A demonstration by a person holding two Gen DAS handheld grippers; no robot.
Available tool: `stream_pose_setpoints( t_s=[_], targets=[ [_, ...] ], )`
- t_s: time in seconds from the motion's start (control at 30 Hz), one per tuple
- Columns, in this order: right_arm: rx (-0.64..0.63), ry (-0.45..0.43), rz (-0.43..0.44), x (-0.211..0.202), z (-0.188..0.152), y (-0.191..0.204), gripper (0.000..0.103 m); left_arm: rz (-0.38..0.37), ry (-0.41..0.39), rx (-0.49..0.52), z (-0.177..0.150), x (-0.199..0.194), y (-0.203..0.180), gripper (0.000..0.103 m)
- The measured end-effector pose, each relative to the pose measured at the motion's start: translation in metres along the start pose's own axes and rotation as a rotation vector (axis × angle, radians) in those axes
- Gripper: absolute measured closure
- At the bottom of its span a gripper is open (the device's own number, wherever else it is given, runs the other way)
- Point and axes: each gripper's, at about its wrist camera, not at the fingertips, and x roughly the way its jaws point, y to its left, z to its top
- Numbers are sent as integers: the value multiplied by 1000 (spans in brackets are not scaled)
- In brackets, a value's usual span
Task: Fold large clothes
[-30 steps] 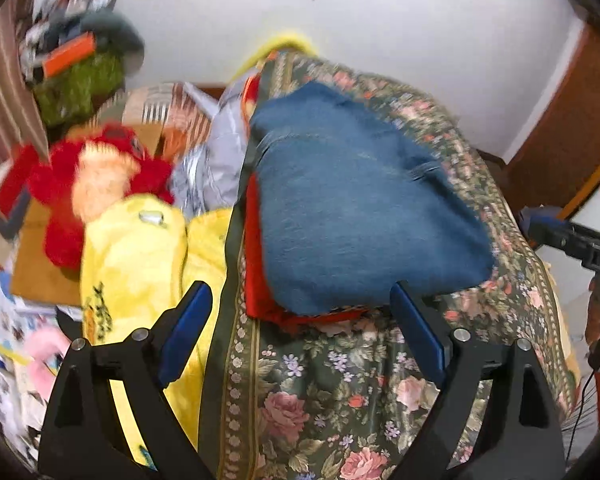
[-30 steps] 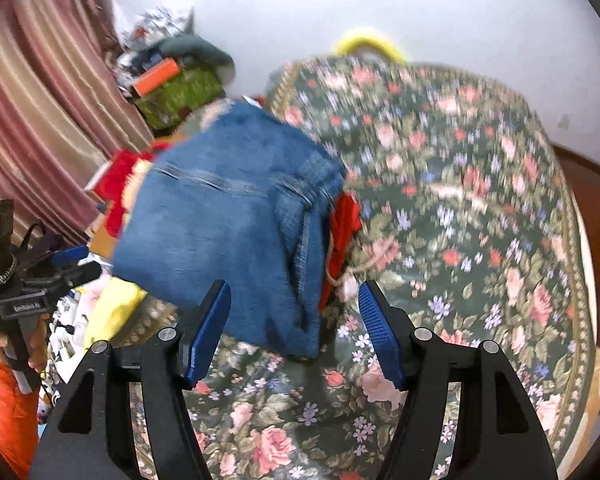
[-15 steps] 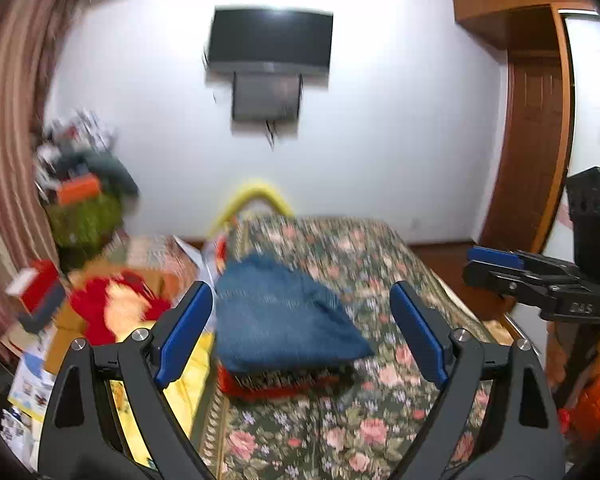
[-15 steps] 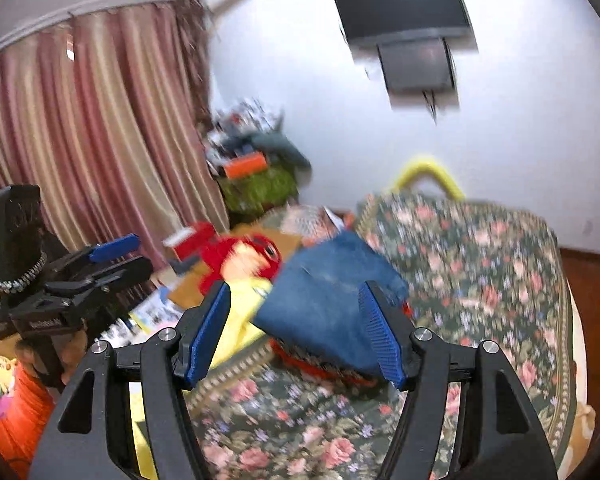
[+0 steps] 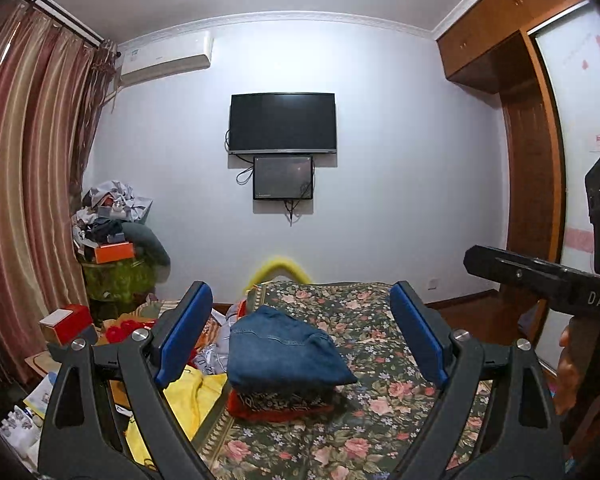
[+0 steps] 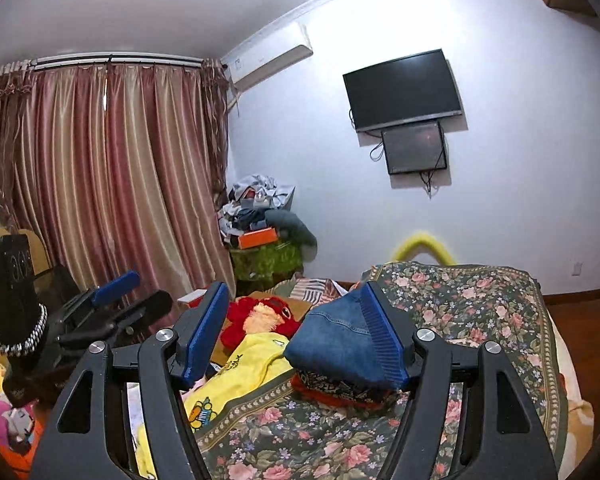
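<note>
Floral bed (image 5: 380, 396), folded jeans (image 5: 284, 356), left gripper (image 5: 300, 340) wide apart, right gripper (image 6: 296, 332) just been opening, both empty

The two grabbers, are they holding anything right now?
No. The left gripper and right gripper are both open and empty; the folded jeans lie on the bed.

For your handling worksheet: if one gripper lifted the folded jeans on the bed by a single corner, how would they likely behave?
The folded jeans are soft denim, so they would probably sag and unfold. Resting on the red garment, they might drag it.
</note>
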Motion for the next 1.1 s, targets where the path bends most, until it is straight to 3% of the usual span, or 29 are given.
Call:
stream_pose_setpoints(
  t_s=[0.1,0.2,0.27,0.4,1.1],
  targets=[
    [-10,-33,-66,-7,-8,4,28,-8,5,-8,-9,-4,-2,5],
    [-5,-46,-85,-10,-11,4,17,-16,16,-34,-16,-12,-3,2],
    [-10,-46,-99,-10,-12,5,16,-12,21,-39,-17,-12,-2,1],
    [-15,-43,-149,-7,-12,5,0,7,13,-49,-19,-15,-1,0],
    [-28,4,-146,-9,-23,7,0,3,58,-86,-32,-8,-2,0]
  ],
)
